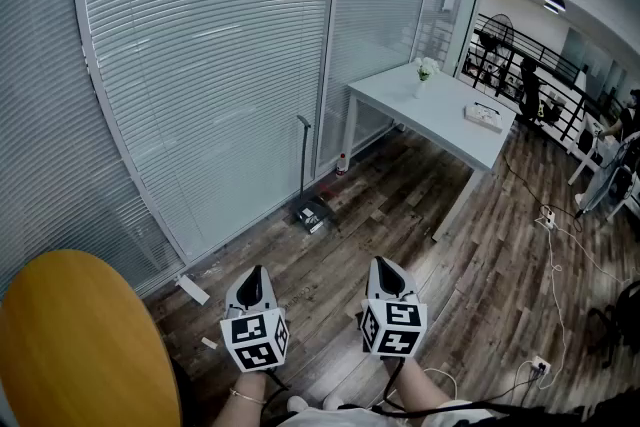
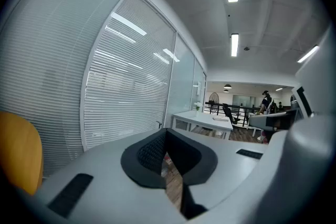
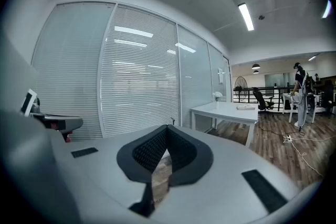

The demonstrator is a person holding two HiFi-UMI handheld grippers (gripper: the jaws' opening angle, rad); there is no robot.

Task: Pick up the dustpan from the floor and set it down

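The blinds wall (image 1: 200, 65) runs behind the white table (image 1: 430, 110). The dustpan (image 1: 310, 213) stands on the wood floor left of the table, against the blinds — pan down, long handle upright, long axis vertical. What the pan holds cannot be made out. The left gripper (image 1: 255, 272) and right gripper (image 1: 384, 265) sit level in front of the table, well apart from it — both jaw pairs closed, nothing between them. On the table lies a flat box (image 1: 486, 116), and a small vase (image 1: 424, 85) holds white flowers.
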